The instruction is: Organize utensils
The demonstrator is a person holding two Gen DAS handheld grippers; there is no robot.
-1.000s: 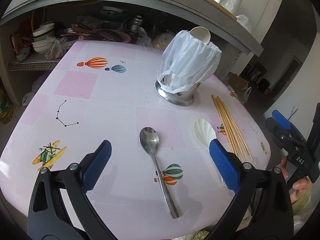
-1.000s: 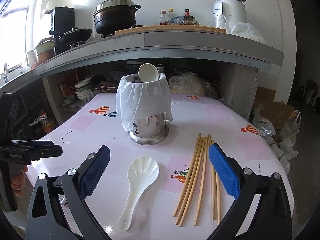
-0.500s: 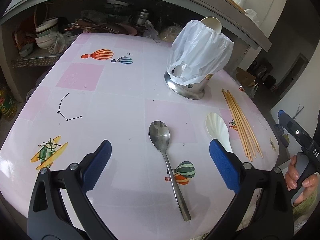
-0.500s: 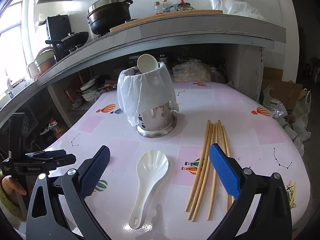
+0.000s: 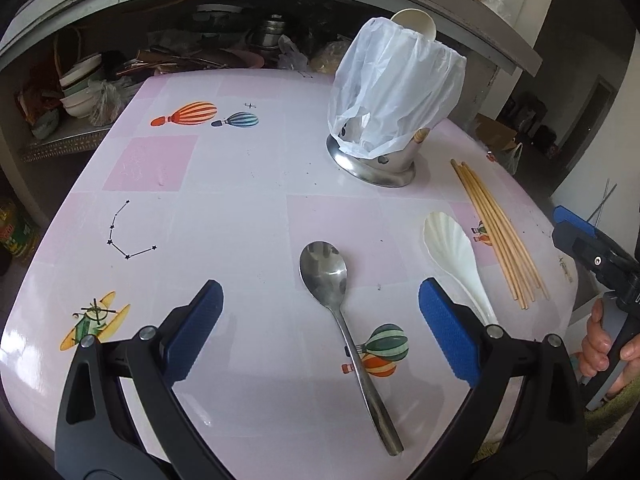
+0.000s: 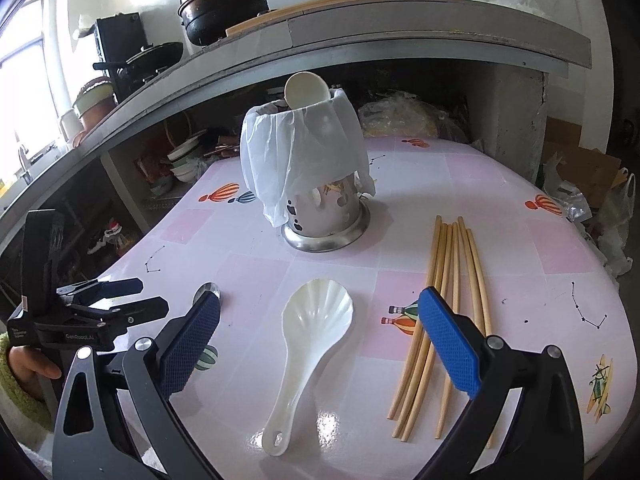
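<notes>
Both units have advanced lower over the pink patterned surface (image 5: 240,208). Left hand-held gripper (image 5: 320,332), jaws wide and empty, now brackets the stainless steel spoon (image 5: 336,292). Right hand-held gripper (image 6: 320,340), equally open, straddles the white plastic scalloped rice paddle (image 6: 308,328). Grasps appear imminent.

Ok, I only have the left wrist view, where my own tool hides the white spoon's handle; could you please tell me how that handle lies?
Observer: The white spoon lies flat, its handle running toward the near table edge and ending in a small hole.
Operator: Thank you. Is the right tool holding anything?
Observer: No. The right tool is open and empty, and the spoon's bowl sits between its fingers in its own view.
Operator: And is the holder's mouth free?
Observer: It appears so. The plastic bag is folded over the rim of the holder, leaving a dark opening at the top.
</notes>
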